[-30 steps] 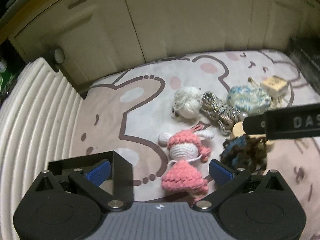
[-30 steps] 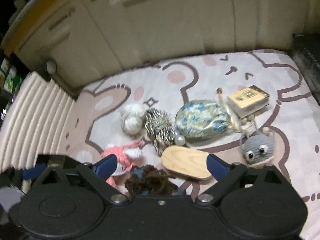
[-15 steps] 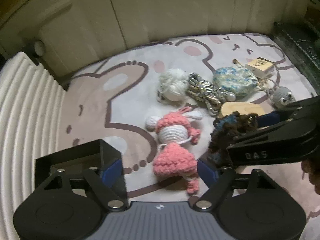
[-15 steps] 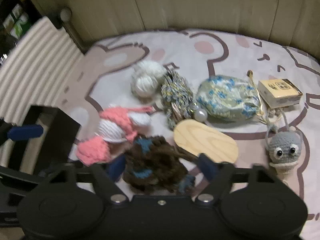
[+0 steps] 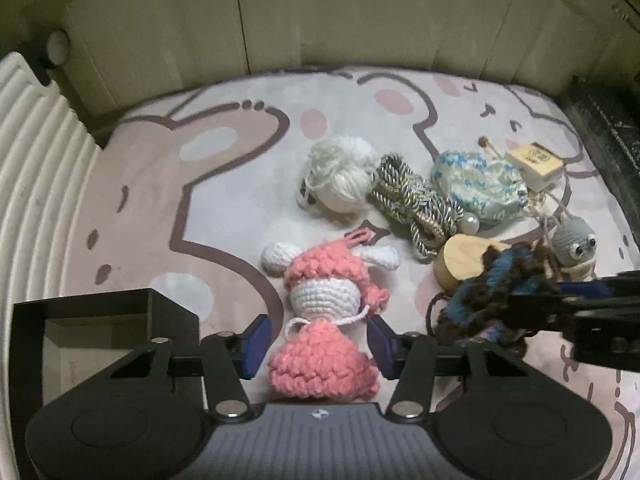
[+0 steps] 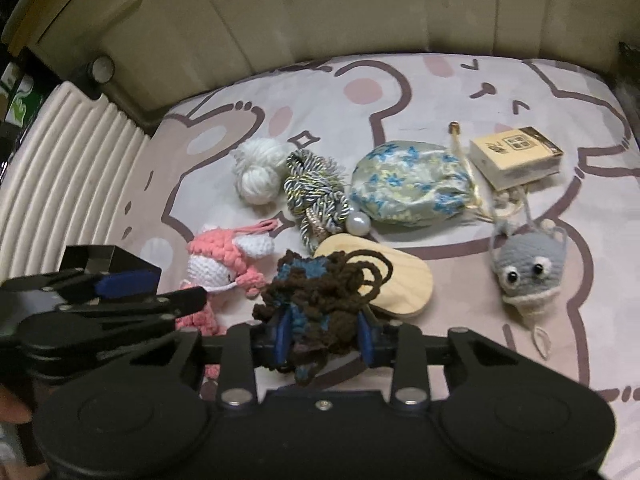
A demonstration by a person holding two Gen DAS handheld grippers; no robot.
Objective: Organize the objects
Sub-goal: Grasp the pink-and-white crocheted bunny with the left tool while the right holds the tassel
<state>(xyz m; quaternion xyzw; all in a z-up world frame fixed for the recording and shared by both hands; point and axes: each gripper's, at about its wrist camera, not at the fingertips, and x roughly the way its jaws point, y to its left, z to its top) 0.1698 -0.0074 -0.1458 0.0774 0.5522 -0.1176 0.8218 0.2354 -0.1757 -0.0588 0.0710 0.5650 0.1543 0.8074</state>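
Cream cabinet doors [image 5: 280,20] fill the top of both views, and below them sits a bunny-print mat [image 5: 224,184] covering most of the frame. Ribbed white padding [image 5: 36,168] runs down the left edge. Lower left of the left wrist view has an open black box [image 5: 100,320].

Left gripper [image 5: 316,346] has its jaws spread, one blue pad on either side of the skirt of the pink crochet doll [image 5: 324,312], which lies on the mat at bottom centre. Can't tell if the pads actually touch it.

Right gripper [image 6: 323,338] is pinching a brown and blue yarn bundle [image 6: 320,296], bottom centre of the right wrist view, its loops draped over a wooden oval piece [image 6: 392,284].

Middle of that view, in a row: white yarn ball [image 6: 258,174], twisted cord bundle [image 6: 316,196] with a pearl bead [image 6: 357,223], blue floral pouch [image 6: 408,188]. Upper right is a small cardboard box [image 6: 516,156], and below it a grey crochet critter with googly eyes [image 6: 528,264].
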